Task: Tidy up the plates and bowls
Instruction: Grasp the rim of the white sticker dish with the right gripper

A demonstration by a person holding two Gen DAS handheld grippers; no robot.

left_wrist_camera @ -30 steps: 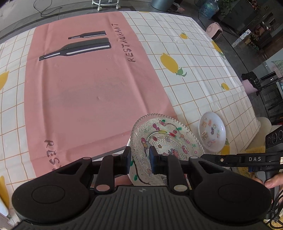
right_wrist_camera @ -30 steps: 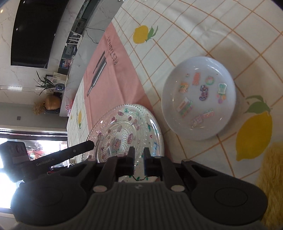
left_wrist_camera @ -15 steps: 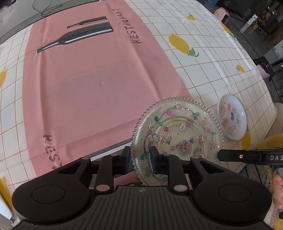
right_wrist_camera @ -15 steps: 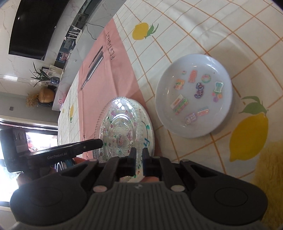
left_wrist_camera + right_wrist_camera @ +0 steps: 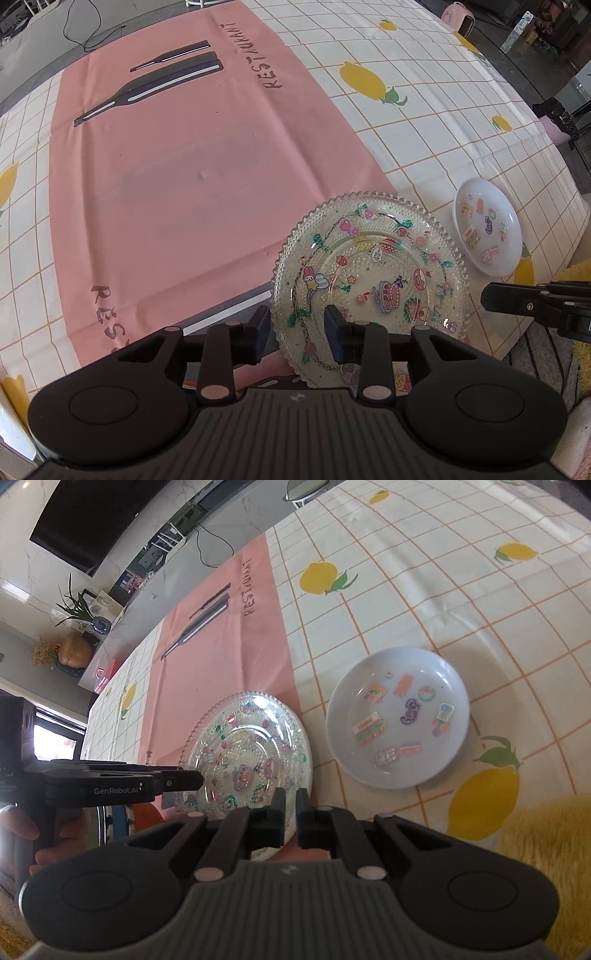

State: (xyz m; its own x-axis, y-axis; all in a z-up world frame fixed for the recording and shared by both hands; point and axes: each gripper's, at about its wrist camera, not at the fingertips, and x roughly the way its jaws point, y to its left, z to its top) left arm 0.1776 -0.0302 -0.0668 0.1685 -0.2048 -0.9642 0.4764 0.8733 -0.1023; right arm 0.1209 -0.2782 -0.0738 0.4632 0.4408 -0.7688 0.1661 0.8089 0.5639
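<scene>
A clear beaded glass plate (image 5: 373,273) with cartoon stickers is held above the table's near edge. My left gripper (image 5: 295,332) has its jaws on either side of the plate's near rim with a visible gap, so it looks open. My right gripper (image 5: 290,818) is shut on the plate's rim (image 5: 295,775) from the other side. A small white dish (image 5: 487,230) with stickers sits on the tablecloth to the right of the plate; it also shows in the right wrist view (image 5: 397,716).
The table has a white checked lemon cloth (image 5: 424,122) and a pink "RESTAURANT" runner (image 5: 184,166) across its middle. A yellow fuzzy cushion (image 5: 546,842) lies by the table's near edge. Floor and furniture lie beyond the far edge.
The left gripper's jaws have opened wider around the plate's rim. The plate has tilted flatter and come nearer the white dish. The right gripper stays shut on the rim.
</scene>
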